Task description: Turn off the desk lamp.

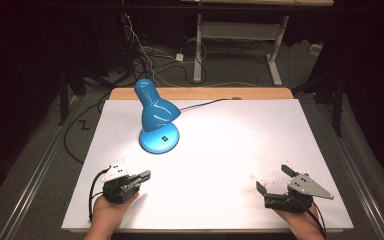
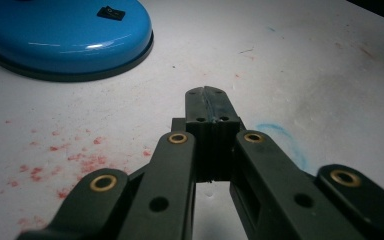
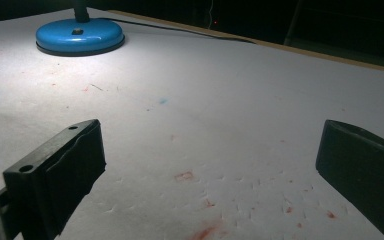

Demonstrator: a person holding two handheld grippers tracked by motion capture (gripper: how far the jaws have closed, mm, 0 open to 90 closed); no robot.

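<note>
Two handheld grippers rest at the near edge of a white table [image 1: 230,150] while a blue desk lamp [image 1: 156,116] stands lit toward the far left, its shade tilted down over its round base [image 1: 159,138] and its black cord [image 1: 207,103] trailing off the back edge. The left gripper [image 1: 145,175], held low in the person's left hand [image 1: 107,207], has its jaws pressed fully together with nothing between them, and in the left gripper view the base with its small black switch [image 2: 111,13] lies near, ahead and to the left. The right gripper [image 1: 275,179] sits well apart from the lamp at the near right corner, jaws spread wide and empty over bare tabletop flecked with red and blue marks. Neither tool touches the lamp, so the work appears to be at its very start, an approach not yet begun. The left gripper looks the better placed; a likely next move is to carry it forward toward the base, where its closed tip could press the switch, or part its jaws first if the lamp is to be gripped.
</note>
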